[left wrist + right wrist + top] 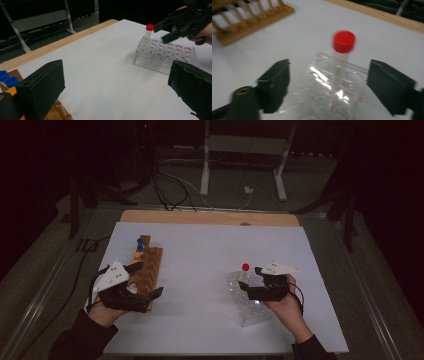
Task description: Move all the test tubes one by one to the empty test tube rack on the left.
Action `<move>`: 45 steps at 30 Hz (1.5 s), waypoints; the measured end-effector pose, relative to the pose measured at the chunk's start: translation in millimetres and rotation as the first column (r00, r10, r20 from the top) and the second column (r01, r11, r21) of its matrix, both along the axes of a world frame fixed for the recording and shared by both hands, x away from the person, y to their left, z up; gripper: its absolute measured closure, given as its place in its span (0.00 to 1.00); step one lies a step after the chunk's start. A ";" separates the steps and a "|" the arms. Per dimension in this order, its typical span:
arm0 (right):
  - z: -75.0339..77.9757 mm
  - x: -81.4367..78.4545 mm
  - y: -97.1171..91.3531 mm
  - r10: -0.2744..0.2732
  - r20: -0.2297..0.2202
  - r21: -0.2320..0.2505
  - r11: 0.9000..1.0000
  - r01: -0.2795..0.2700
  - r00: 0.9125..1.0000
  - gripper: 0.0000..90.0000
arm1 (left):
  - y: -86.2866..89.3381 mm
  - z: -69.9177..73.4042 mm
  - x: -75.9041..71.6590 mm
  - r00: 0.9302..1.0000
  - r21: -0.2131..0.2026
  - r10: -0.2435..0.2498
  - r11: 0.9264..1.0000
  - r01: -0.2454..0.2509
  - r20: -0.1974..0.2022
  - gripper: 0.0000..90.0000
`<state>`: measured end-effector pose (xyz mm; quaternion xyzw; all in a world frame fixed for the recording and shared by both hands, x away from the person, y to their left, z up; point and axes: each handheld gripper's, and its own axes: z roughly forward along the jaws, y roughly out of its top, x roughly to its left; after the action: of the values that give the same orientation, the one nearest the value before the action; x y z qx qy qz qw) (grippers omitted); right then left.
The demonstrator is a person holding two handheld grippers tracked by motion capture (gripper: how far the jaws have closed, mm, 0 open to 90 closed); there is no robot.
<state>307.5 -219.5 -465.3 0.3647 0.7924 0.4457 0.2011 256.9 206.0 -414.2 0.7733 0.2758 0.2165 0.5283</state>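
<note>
Tube with a red cap [343,47] stands upright in a far corner hole of the clear plastic rack [248,302], on the white-covered counter [210,270]; its body is transparent. Your right claw [329,87] is spread wide, just behind the tube and holding nothing. Your left claw [148,280] is spread too, empty, straddling the wooden rack [149,265] that carries blue-capped tubes [8,79].
</note>
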 end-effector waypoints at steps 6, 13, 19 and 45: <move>-7.7 12.1 -0.3 -0.005 -0.030 -0.033 0.999 0.004 1.000 0.51 | -0.3 -1.0 0.8 1.000 -0.002 0.003 1.000 -0.003 -0.002 0.02; -6.9 20.6 4.6 -0.002 -0.035 -0.046 0.999 0.000 0.999 0.70 | -0.3 -1.6 0.9 1.000 -0.002 0.001 1.000 -0.001 -0.006 0.02; -8.0 22.1 5.8 0.016 -0.035 -0.070 0.997 -0.019 0.999 0.83 | 0.3 -1.9 1.4 1.000 -0.007 0.001 1.000 -0.001 -0.008 0.02; 48.9 -35.9 33.1 0.191 0.137 -0.001 0.981 -0.193 0.972 0.83 | -23.6 10.1 -8.4 0.993 -0.025 -0.118 0.993 0.118 -0.008 0.02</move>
<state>271.5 -186.4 -416.4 0.2561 0.8055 0.4920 0.2087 248.5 182.4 -404.2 0.7829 0.2348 0.1776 0.5481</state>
